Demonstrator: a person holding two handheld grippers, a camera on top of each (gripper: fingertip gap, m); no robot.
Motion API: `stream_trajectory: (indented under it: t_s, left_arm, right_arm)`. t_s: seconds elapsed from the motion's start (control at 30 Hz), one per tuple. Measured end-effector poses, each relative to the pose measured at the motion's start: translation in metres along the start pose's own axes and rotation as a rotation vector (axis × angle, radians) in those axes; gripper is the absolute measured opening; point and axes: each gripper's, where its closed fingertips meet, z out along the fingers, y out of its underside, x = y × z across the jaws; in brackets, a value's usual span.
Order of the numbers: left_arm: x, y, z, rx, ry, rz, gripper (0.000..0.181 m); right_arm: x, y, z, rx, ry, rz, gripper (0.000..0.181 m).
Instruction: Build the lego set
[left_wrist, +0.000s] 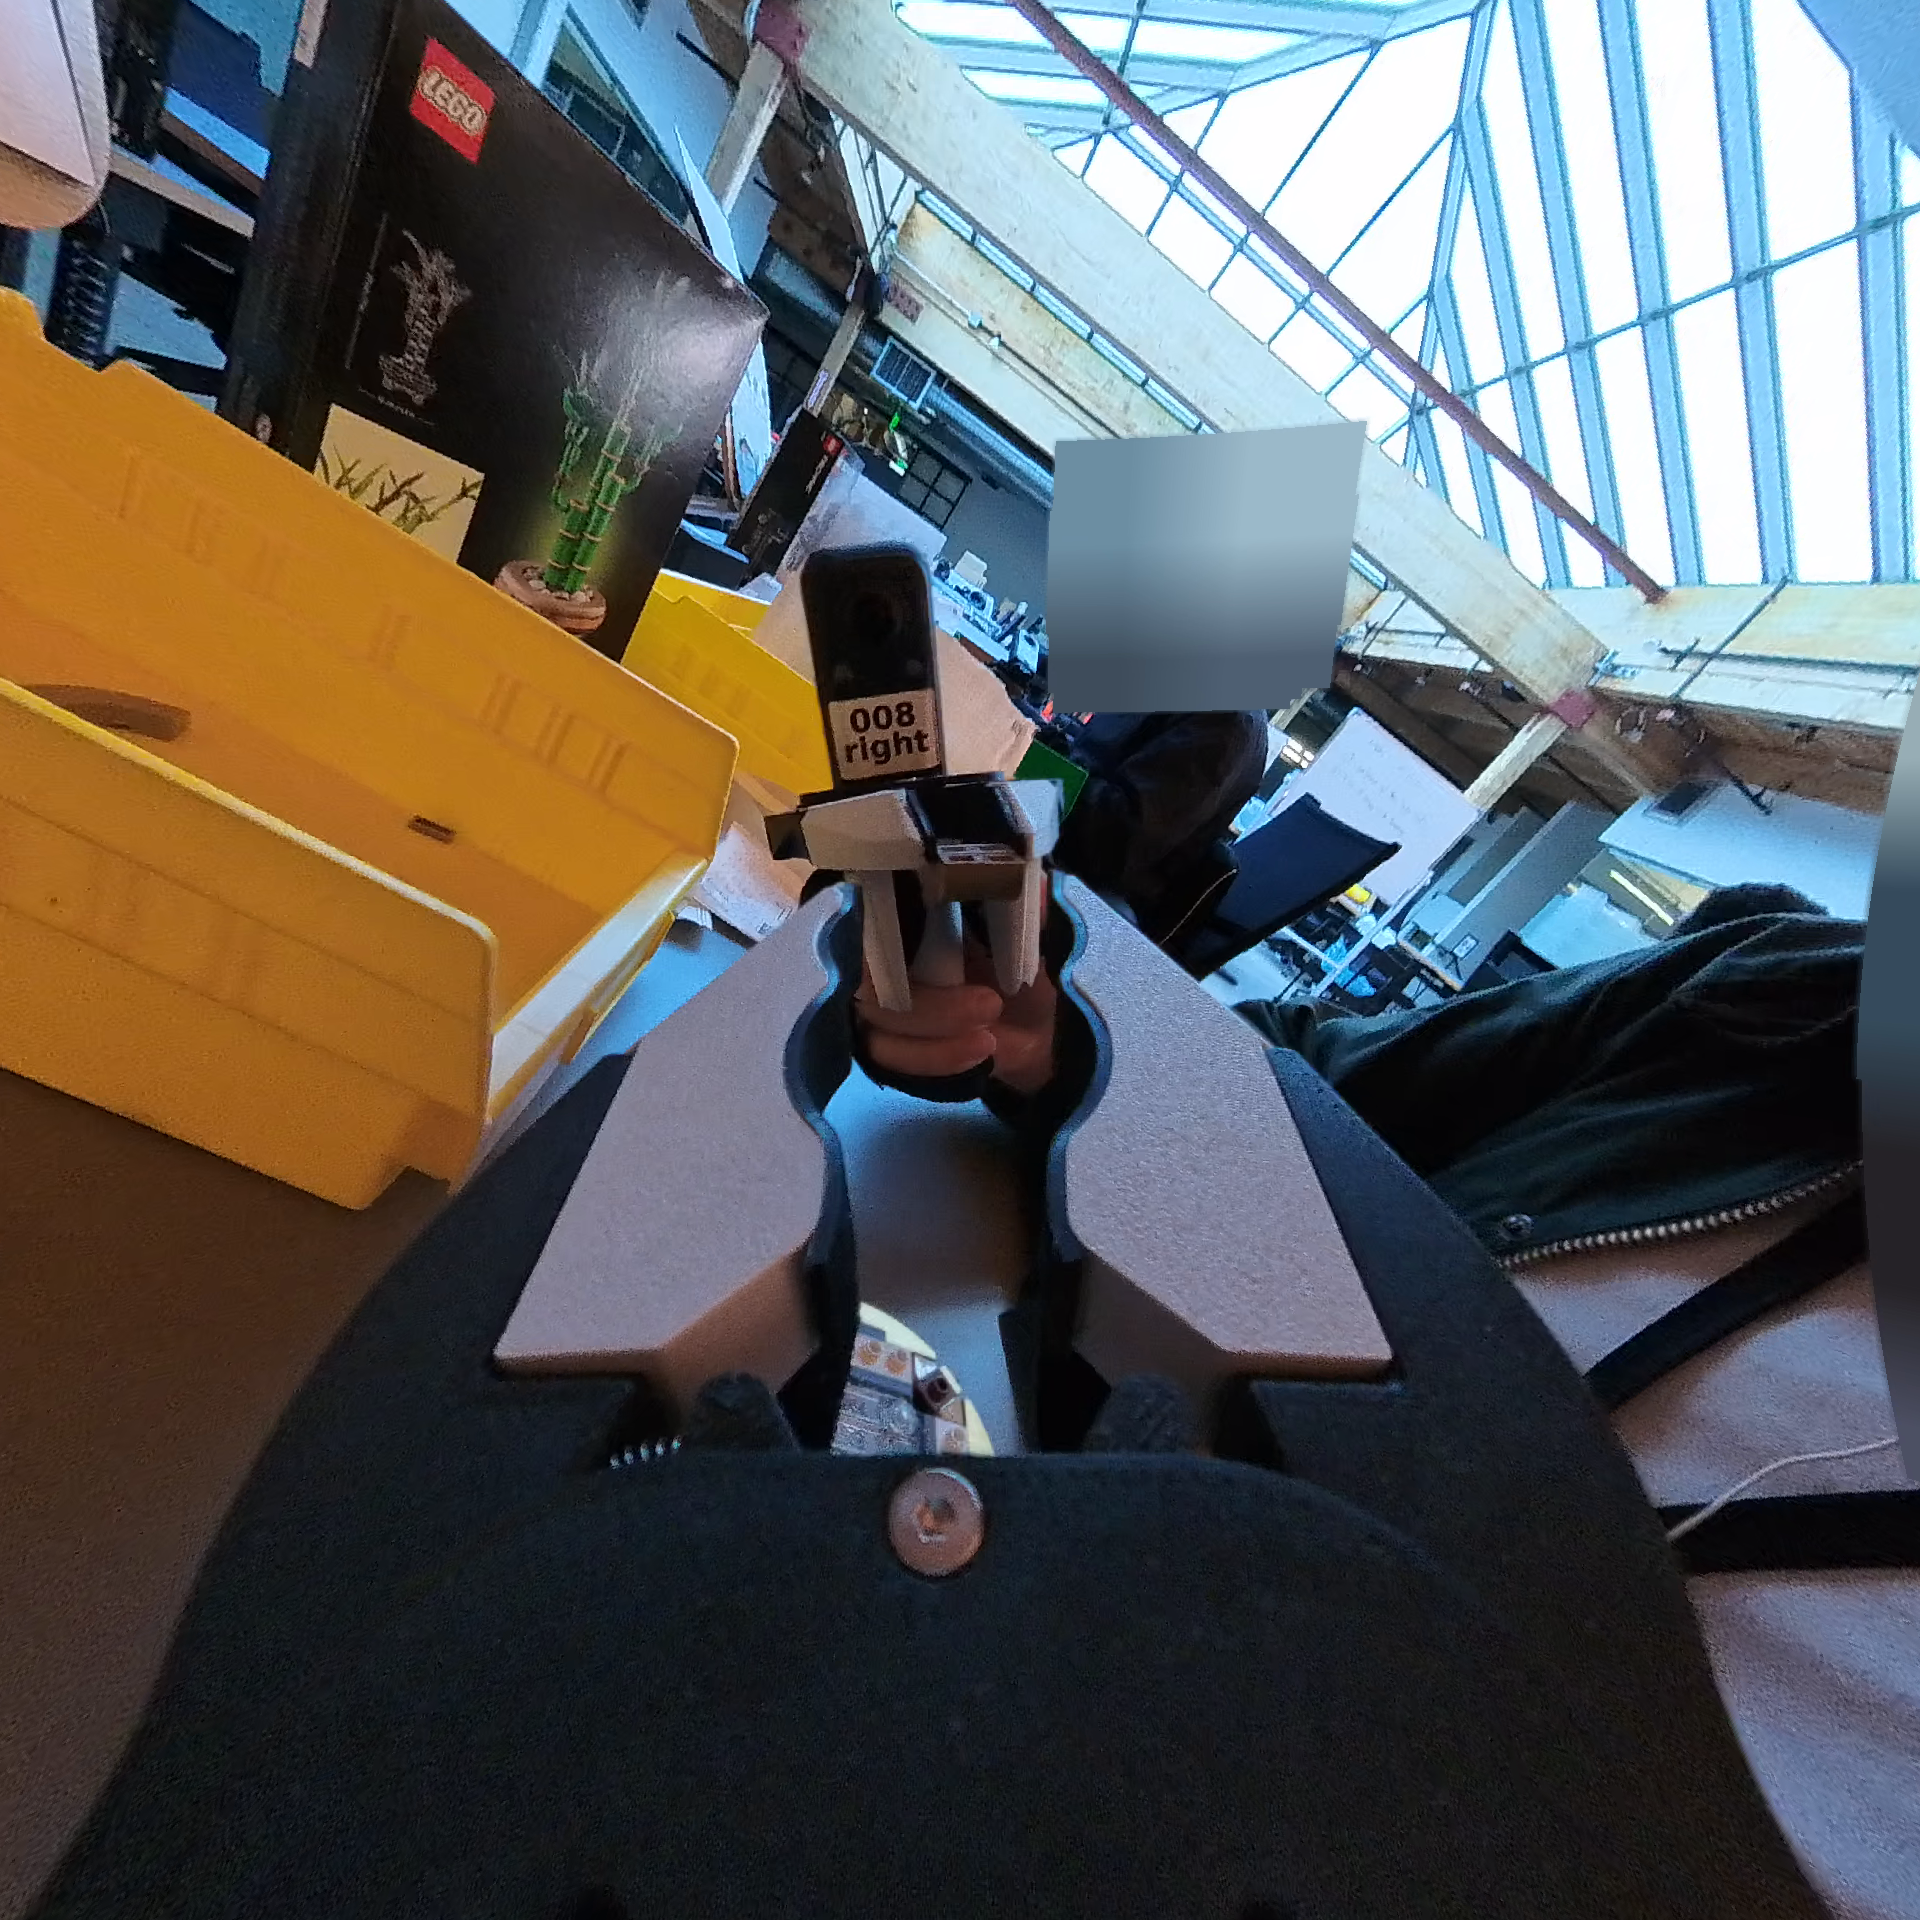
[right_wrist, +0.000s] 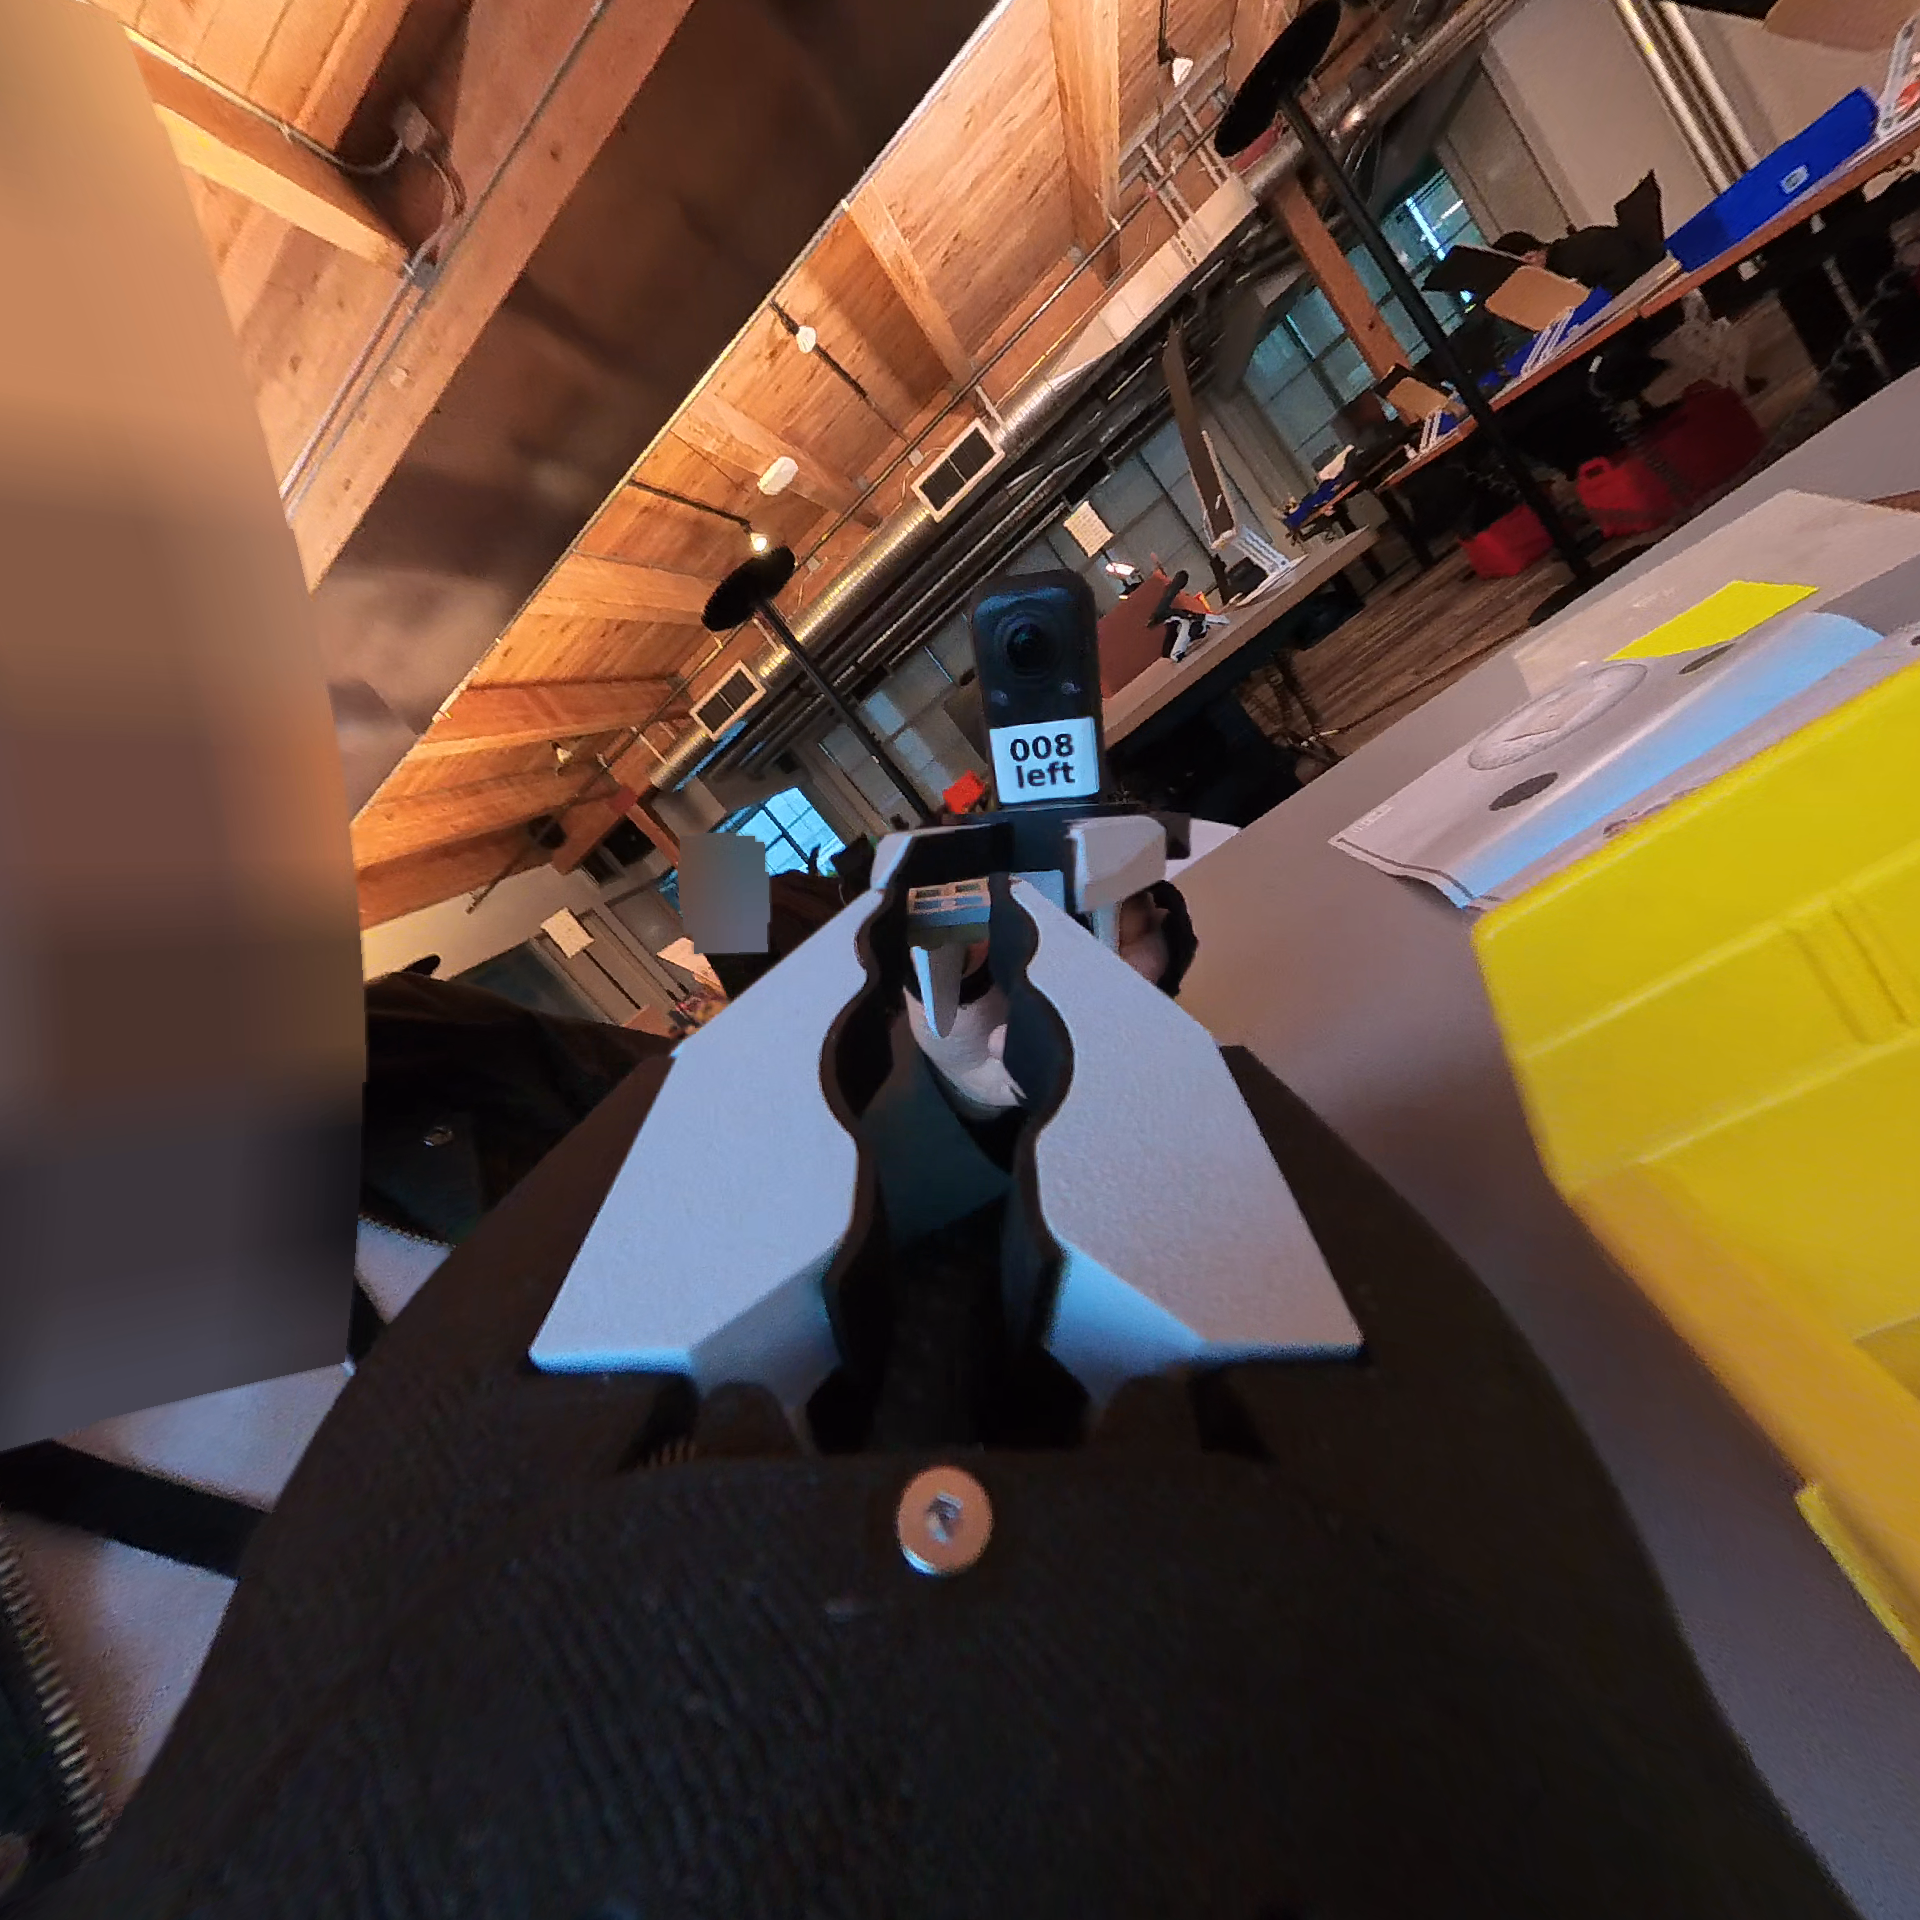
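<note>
Lego set box upright behind the bins, both claws raised face to face

Lego set packaging, a tall black cardboard box (left_wrist: 488, 343) printed with a green bamboo plant, stands upright at the far side of the yellow plastic bins (left_wrist: 312, 831), which sit on the grey tabletop (right_wrist: 1340, 997). A few small tan and brown bricks (left_wrist: 904, 1392) show through the gap at the base of the left claw's fingers; whether they lie on the tabletop or on something else I cannot tell.

The left claw (left_wrist: 951, 935) points up and across the tabletop, its grey fingers (left_wrist: 707, 1143) parted with a clear gap between them and nothing held. Straight ahead of it the right claw (right_wrist: 951, 935) faces back, held from below by a hand (left_wrist: 945, 1034).

In the right wrist view, that claw's fingers (right_wrist: 1164, 1174) also stand apart and grip nothing. The opposite claw appears just beyond their tips, with a black camera on top. A yellow bin (right_wrist: 1714, 1091) sits close on the right, and behind it lie a grey printed booklet (right_wrist: 1558, 800) and a yellow sheet (right_wrist: 1714, 613). A dark green jacket sleeve (left_wrist: 1610, 1060) crosses the right of the left wrist view
</note>
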Motion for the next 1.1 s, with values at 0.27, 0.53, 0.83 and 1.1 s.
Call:
stream_trajectory:
  t_s: [0.27,0.53,0.83,1.1]
  left_arm:
    - [0.008,0.0024,0.0011,-0.024,-0.007,0.144,0.014]
    - [0.0076,0.0036,0.001,-0.027,0.005,0.137,0.014]
    - [0.0061,0.0082,0.0018,-0.057,-0.007,0.17,0.014]
    - [0.0049,0.0077,0.001,-0.063,-0.027,0.202,0.013]
  right_arm:
    - [-0.0018,0.0064,0.0038,-0.026,0.004,-0.077,0.013]
    - [-0.0011,0.0077,0.0048,-0.031,0.03,-0.143,0.014]
    - [-0.0003,0.0081,0.0049,-0.034,0.037,-0.149,0.014]
    - [0.0016,0.0096,0.0048,-0.05,0.06,-0.195,0.014]
